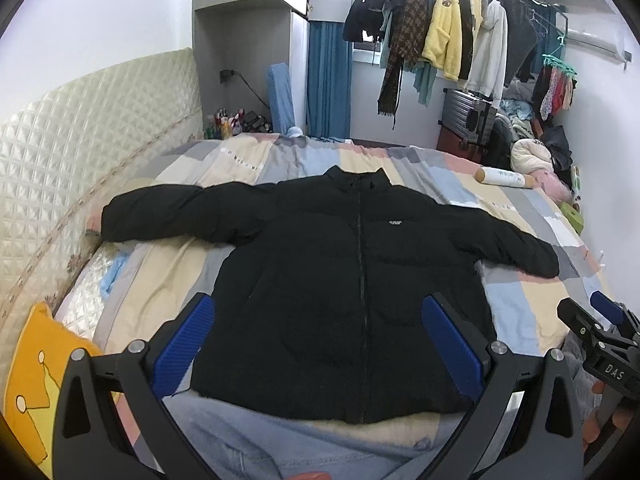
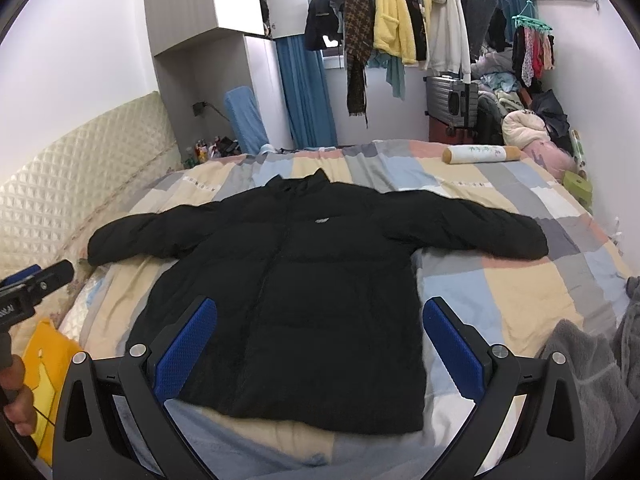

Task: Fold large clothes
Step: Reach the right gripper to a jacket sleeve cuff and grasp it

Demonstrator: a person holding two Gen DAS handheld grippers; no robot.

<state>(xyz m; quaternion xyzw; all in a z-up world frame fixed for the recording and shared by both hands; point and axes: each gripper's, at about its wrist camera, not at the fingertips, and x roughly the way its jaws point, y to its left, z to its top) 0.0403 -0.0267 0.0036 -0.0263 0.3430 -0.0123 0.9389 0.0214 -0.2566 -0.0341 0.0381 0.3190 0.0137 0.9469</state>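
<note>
Spread flat across frame center on the patchwork bed [image 1: 516,312]: black puffer jacket [image 1: 340,280], zipped, both sleeves out, unfolded. Left claw [image 1: 320,344] and right claw [image 2: 320,344] spread wide, empty, near the hem. All folding left.

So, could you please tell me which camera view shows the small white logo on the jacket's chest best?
The left wrist view: the logo sits nearly face-on as a crisp white strip on the black jacket. In the right wrist view it appears smaller, skewed and blurrier.
</note>
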